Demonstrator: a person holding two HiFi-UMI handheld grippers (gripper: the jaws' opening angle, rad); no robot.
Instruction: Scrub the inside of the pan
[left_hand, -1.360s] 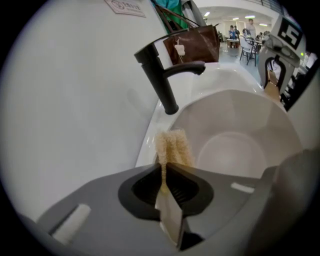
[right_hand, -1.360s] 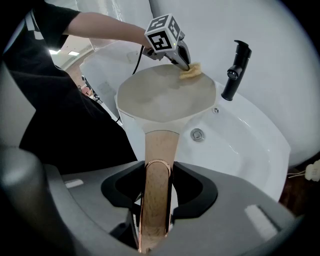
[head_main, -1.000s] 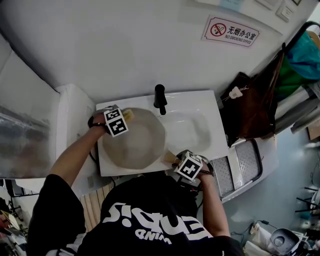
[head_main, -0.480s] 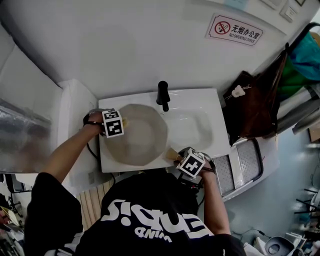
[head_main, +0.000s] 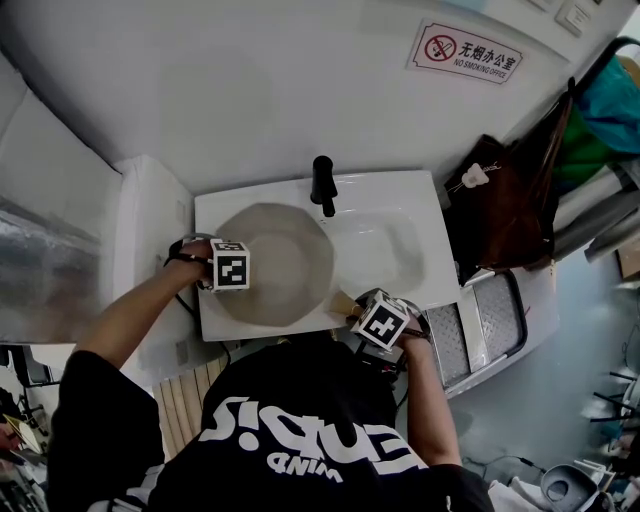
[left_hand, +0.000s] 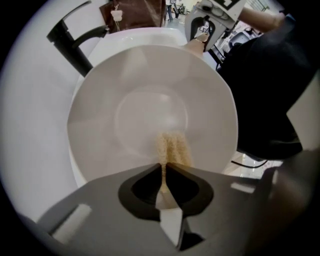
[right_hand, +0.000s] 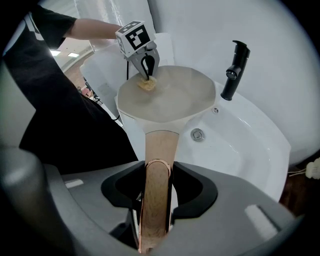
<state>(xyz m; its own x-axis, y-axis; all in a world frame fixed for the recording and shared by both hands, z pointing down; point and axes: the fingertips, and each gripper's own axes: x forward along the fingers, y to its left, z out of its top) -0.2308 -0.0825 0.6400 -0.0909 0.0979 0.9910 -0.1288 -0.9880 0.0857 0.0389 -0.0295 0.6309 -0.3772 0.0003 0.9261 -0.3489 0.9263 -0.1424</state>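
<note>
A pale beige pan (head_main: 280, 260) rests over the left half of the white sink (head_main: 420, 215). Its wooden handle (right_hand: 159, 160) runs back between the jaws of my right gripper (right_hand: 156, 200), which is shut on it at the sink's near edge. My left gripper (left_hand: 165, 167) points straight down into the pan and is shut on a yellow sponge (left_hand: 173, 149). The sponge presses on the sloping inner wall at the pan's left side (right_hand: 147, 84). In the head view the left gripper's marker cube (head_main: 231, 266) hides the sponge.
A black faucet (head_main: 322, 185) stands behind the pan's far rim. The open basin with its drain (right_hand: 198, 134) lies right of the pan. A dark bag (head_main: 505, 210) hangs at the right. A white counter (head_main: 150, 220) borders the sink's left.
The left gripper has slid with the sponge from the pan's far-left rim along the left side toward the near edge. The right gripper and the pan handle have stayed put.
</note>
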